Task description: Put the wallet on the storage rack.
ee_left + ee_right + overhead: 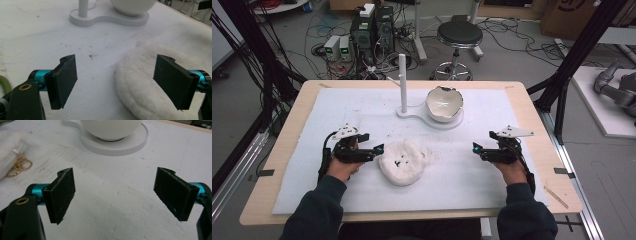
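Sleeves: two dark sleeves (319,210) come in at the near edge in the high view, each hand carrying a gripper over the white mat (362,107)
Left gripper (379,149): held low over the mat at the near left, pointing right toward the fluffy white pouch (402,162); its jaws stand wide apart with nothing clamped between them
Left gripper view: the pouch's near-left edge lies under and past the right-hand pad (175,81), while the left-hand pad (65,80) hangs over bare mat; the pads do not press on the pouch
Right gripper (475,148): at the near right, pointing left, well apart from the pouch; jaws spread wide and empty over bare mat, as the right gripper view shows
Fluffy white pouch: lies flat on the mat at near centre, just beside the left gripper's tips; small dark marks show on its top
Gold clasp (18,165): in the right gripper view a small gold clasp lies on the mat, touching the pouch's edge at the far left of that view
White bowl (444,103): sits on the round part of a white stand base (412,112) at far centre, well apart from both grippers
White post (402,82): upright on the same base, just left of the bowl
Table (287,145): pale wood rim shows around the mat
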A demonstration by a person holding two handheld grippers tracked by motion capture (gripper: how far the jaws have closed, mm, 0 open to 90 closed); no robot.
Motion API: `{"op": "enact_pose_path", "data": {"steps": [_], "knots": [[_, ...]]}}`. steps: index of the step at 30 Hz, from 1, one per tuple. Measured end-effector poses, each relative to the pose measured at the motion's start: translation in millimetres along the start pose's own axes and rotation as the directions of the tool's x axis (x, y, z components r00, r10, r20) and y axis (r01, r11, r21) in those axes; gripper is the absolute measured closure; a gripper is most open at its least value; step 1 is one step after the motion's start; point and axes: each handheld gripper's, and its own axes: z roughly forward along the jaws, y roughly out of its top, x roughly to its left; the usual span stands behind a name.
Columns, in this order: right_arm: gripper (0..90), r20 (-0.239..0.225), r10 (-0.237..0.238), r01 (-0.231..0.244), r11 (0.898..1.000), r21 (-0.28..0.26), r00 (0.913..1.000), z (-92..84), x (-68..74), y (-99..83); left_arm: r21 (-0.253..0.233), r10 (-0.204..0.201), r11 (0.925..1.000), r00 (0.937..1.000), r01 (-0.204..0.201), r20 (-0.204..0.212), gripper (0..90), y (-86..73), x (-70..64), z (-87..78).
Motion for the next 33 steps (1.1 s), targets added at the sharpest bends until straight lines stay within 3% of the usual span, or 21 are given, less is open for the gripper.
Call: {"op": "enact_pose_path", "data": {"steps": [4, 9, 11, 13, 14, 17, 19, 20, 22, 24, 25, 26, 27, 29, 30, 31, 33], "knots": [[17.6, -0.013, -0.009, 0.009, 1.0, -0.001, 0.9999, 1.4, 3.9, 1.3, 0.052, -0.002, 0.9987, 0.9992, 0.0, 0.04, 24.7, -1.8, -3.4, 6.0], [17.6, -0.029, -0.012, 0.012, 1.0, 0.007, 0.9995, 5.6, 6.8, 2.7, 0.09, -0.007, 0.9959, 0.9986, 0.002, 0.052, 27.5, -2.3, -6.7, 17.8], [17.6, -0.033, -0.012, 0.013, 1.0, 0.009, 0.9994, 7.4, 8.9, 3.2, 0.139, 0.007, 0.9901, 0.9983, -0.015, 0.058, 29.4, -3.4, -9.4, 25.3], [17.6, -0.038, -0.02, 0.021, 1.0, 0.011, 0.9991, 8.0, 9.2, 3.3, 0.199, 0.047, 0.9782, 0.997, -0.059, 0.061, 33.0, -5.5, -13.3, 29.7], [17.6, -0.038, -0.021, 0.022, 1.0, 0.013, 0.999, 8.0, 9.5, 3.4, 0.194, 0.047, 0.9791, 0.9965, -0.06, 0.068, 35.6, -5.1, -15.1, 29.3], [17.6, -0.046, -0.019, 0.02, 1.0, 0.016, 0.9987, 7.9, 9.8, 3.3, 0.204, 0.035, 0.9775, 0.9944, -0.054, 0.1, 54.3, -5.5, -15.6, 28.2], [17.6, -0.051, -0.02, 0.021, 1.0, 0.018, 0.9985, 8.6, 10.8, 3.3, 0.164, 0.017, 0.9859, 0.9933, -0.036, 0.114, 72.0, -2.2, -14.8, 22.4], [17.6, -0.051, -0.02, 0.021, 1.0, 0.018, 0.9985, 8.6, 10.8, 3.3, 0.164, 0.017, 0.9859, 0.9933, -0.036, 0.114, 75.4, -2.2, -14.8, 22.4], [17.6, -0.059, -0.018, 0.02, 1.0, 0.023, 0.9981, 9.2, 12.4, 3.4, 0.12, 0.021, 0.9922, 0.9931, -0.035, 0.116, 77.4, 0.2, -16.9, 18.3], [17.6, -0.073, -0.02, 0.022, 1.0, 0.023, 0.9972, 10.4, 14.7, 4.1, 0.013, 0.024, 0.9996, 0.9913, -0.025, 0.13, 79.1, 5.5, -22.0, 12.6], [17.6, -0.083, -0.02, 0.022, 1.0, 0.02, 0.9964, 11.0, 15.3, 4.5, 0.013, 0.024, 0.9996, 0.9913, -0.025, 0.13, 79.3, 5.5, -22.0, 12.6], [17.6, -0.09, -0.014, 0.016, 1.0, 0.017, 0.9958, 11.8, 17.0, 5.1, -0.064, 0.024, 0.9978, 0.9898, -0.015, 0.14, 79.6, 8.7, -26.6, 9.9], [17.6, -0.103, -0.01, 0.011, 1.0, 0.013, 0.9947, 12.9, 19.3, 5.9, -0.064, 0.024, 0.9978, 0.9898, -0.015, 0.14, 79.8, 8.7, -26.6, 9.9], [17.6, -0.132, -0.008, 0.008, 1.0, 0.006, 0.9912, 16.0, 25.3, 8.1, -0.14, 0.05, 0.9897, 0.9881, -0.03, 0.145, 80.1, 10.9, -35.0, 9.6], [17.6, -0.146, -0.009, 0.01, 1.0, 0.005, 0.9892, 17.7, 29.0, 9.3, -0.14, 0.05, 0.9897, 0.9881, -0.03, 0.145, 80.2, 10.9, -35.0, 9.6], [17.6, -0.165, -0.01, 0.011, 1.0, 0.002, 0.9863, 20.0, 33.4, 10.6, -0.185, 0.055, 0.9825, 0.9863, -0.026, 0.155, 80.3, 11.2, -41.3, 10.1], [17.6, -0.203, -0.017, 0.019, 1.0, 0.007, 0.979, 24.9, 43.0, 13.5, -0.214, 0.074, 0.9761, 0.9848, -0.04, 0.157, 80.5, 12.2, -47.2, 10.4]]}}
